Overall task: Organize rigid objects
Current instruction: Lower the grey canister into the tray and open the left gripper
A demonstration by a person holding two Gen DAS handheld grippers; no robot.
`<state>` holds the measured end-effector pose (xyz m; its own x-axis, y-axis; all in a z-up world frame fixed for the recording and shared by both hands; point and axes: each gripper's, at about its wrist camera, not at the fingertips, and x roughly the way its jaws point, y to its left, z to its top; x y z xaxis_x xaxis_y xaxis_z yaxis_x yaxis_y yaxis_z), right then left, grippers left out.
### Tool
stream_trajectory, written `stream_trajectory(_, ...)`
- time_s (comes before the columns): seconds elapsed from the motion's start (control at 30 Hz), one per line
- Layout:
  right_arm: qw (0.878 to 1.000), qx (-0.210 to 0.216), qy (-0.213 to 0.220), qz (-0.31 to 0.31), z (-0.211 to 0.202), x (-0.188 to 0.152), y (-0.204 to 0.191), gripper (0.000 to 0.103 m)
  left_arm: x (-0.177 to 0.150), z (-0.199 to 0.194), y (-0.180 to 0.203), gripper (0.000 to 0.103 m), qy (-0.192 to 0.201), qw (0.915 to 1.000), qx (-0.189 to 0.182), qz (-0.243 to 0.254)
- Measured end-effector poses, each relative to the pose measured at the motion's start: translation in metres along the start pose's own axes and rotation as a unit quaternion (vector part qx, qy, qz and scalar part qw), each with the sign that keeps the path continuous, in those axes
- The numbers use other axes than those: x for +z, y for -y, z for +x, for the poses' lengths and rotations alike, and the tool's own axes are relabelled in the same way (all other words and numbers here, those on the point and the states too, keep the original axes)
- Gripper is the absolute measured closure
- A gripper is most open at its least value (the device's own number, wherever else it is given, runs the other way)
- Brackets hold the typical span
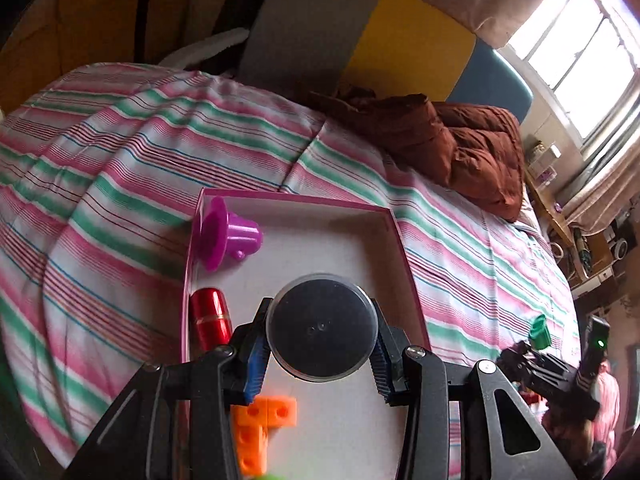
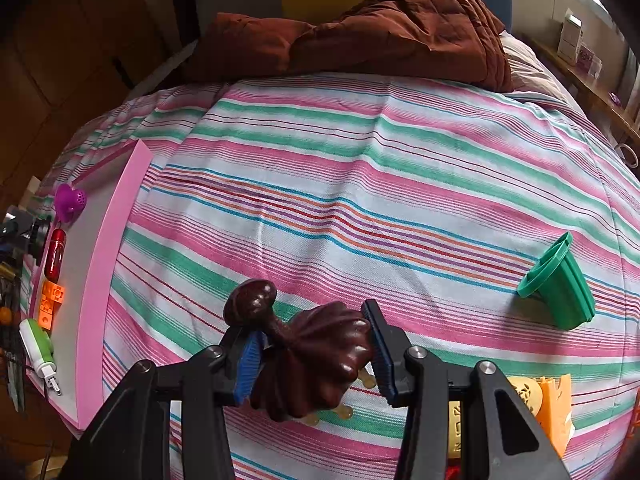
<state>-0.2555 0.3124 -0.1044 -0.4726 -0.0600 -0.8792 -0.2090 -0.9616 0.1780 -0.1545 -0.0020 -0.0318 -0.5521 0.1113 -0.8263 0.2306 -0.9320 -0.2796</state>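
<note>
Clamping round disc and brown knob — jaws clenched, possibly over pink tray.

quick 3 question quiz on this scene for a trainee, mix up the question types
1. True or false: the left tongs grip a round black lid above the pink tray.
2. What do the right tongs hold? A) green cup B) dark brown ridged knob C) orange block
3. Fill in: the green cup lies on its ____ on the striped bedsheet.

Key: 1 true; 2 B, the dark brown ridged knob; 3 side.
</note>
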Motion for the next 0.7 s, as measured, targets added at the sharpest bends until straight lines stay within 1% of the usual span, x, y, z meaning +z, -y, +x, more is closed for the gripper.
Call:
stream_trajectory(0.07, 1.000, -0.001, 0.000, 0.000, 0.000, 0.000, 0.000, 0.056, 0.007, 0.013, 0.000, 0.059, -0.013, 0.9999, -0.008, 0.001)
stream_trajectory(0.2, 1.000, -0.002, 0.000, 0.002, 0.001, 0.000, 0.000, 0.056, 0.014, 0.033, 0.001, 0.059, -0.020, 0.9998, 0.004, 0.004)
stream_trajectory(0.27, 1.000, -0.002, 0.000, 0.002, 0.001, 0.001, 0.001, 0.056, 0.017, 0.038, 0.002, 0.059, -0.011, 0.9995, 0.027, 0.012)
stream_trajectory(0.37, 1.000, -0.003, 0.000, 0.003, 0.001, 0.001, 0.001, 0.056, 0.018, 0.041, 0.008, 0.059, 0.004, 0.9970, 0.062, 0.045)
stream_trajectory(0.47, 1.000, -0.005, 0.000, 0.003, 0.002, 0.002, 0.001, 0.056, 0.019, 0.052, 0.011, 0.059, 0.000, 0.9945, 0.079, 0.069)
stream_trajectory(0.53, 1.000, -0.006, 0.001, 0.003, 0.002, 0.002, 0.000, 0.056, 0.021, 0.059, 0.009, 0.059, -0.007, 0.9933, 0.092, 0.069)
stream_trajectory(0.6, 1.000, -0.006, 0.001, 0.004, 0.002, 0.002, 0.001, 0.056, 0.021, 0.060, 0.005, 0.053, -0.014, 0.9942, 0.090, 0.058)
stream_trajectory(0.67, 1.000, -0.006, 0.001, 0.006, 0.001, 0.002, 0.001, 0.056, 0.019, 0.052, 0.004, 0.040, -0.005, 0.9952, 0.082, 0.053)
stream_trajectory(0.7, 1.000, -0.007, 0.001, 0.006, 0.002, 0.002, 0.000, 0.056, 0.018, 0.047, 0.005, 0.038, 0.003, 0.9947, 0.087, 0.055)
